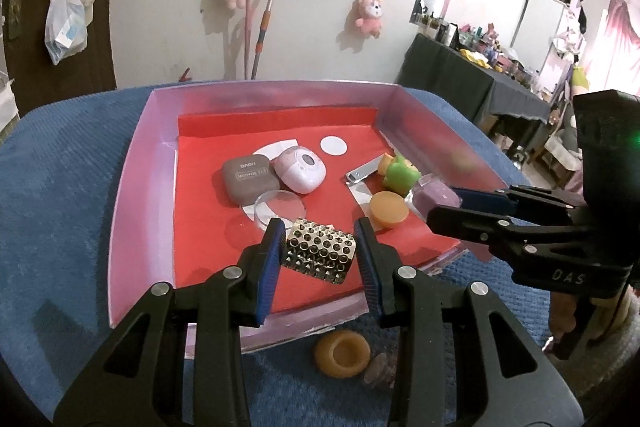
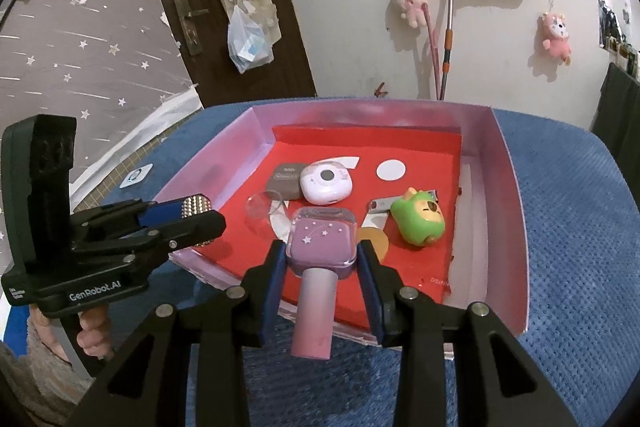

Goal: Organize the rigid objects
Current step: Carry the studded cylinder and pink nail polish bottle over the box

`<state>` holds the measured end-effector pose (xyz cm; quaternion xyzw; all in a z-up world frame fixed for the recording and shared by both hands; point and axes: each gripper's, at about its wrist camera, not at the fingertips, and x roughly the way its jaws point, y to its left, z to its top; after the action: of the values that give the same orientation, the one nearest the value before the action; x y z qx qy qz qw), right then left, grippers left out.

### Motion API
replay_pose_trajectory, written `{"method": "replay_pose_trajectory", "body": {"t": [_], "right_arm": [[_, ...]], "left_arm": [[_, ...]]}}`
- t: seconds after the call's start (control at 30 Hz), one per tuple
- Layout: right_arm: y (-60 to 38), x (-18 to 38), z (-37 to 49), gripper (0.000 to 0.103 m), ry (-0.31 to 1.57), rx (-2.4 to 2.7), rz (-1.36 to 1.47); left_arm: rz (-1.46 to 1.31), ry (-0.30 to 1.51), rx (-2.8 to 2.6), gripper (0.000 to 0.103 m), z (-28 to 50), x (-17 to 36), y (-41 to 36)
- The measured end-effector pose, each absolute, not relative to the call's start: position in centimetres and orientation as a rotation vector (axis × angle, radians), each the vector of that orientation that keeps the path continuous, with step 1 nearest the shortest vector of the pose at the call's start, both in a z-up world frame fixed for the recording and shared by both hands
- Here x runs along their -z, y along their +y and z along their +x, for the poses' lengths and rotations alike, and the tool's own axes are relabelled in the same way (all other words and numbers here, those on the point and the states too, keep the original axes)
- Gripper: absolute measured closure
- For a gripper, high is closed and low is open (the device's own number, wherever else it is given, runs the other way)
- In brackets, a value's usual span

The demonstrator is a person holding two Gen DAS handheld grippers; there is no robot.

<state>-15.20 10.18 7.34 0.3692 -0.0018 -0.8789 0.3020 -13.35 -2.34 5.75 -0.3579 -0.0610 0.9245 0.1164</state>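
right now your left gripper (image 1: pixel 320 247) is clamped on the studded case (image 1: pixel 318 254), pads pressed to its two short ends, so its long axis runs straight across between the fingers. your right gripper (image 2: pixel 322 251) is clamped on the purple bottle (image 2: pixel 322 241), gripping the square body while the pink cap (image 2: pixel 314 311) points back toward your wrist; its long axis lies along the fingers, not across them.

both loads hang over the near part of the tray (image 1: pixel 140 163). the case sits above the red liner near the front left, just past the clear disc (image 1: pixel 280 207). the bottle is further right, just beside the orange lid (image 1: pixel 389 209) and close to the green toy (image 2: pixel 418 223).

my read is that the next move is a set-down, and it turns on the open red floor ahead of each gripper. the left hand is nearer the bare patch at front left; the right has crowding from the lid and toy, so you'd want the bottle lowered short of them.

the left view alone shows what lies outside the tray: an orange cup (image 1: pixel 341 353) and a small purplish thing on the blue cloth (image 1: pixel 60 207) under the front wall, still to be gathered. the right view alone shows the bottle's star print and cap, and your hand (image 2: pixel 94 335) under the left gripper's handle. the brown case (image 1: pixel 250 181), pink case (image 1: pixel 300 171) and clippers (image 1: pixel 362 171) lie further back.
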Motion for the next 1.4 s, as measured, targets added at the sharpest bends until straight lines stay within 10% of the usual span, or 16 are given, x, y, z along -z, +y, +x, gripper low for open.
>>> {"method": "replay_pose_trajectory", "body": {"t": [1.4], "right_arm": [[7.2, -2.8, -19.6, 0.065, 0.051, 2.299, 1.156]], "left_arm": [[-1.263, -0.17, -2.694, 0.069, -18.8, -0.7, -3.1]]}}
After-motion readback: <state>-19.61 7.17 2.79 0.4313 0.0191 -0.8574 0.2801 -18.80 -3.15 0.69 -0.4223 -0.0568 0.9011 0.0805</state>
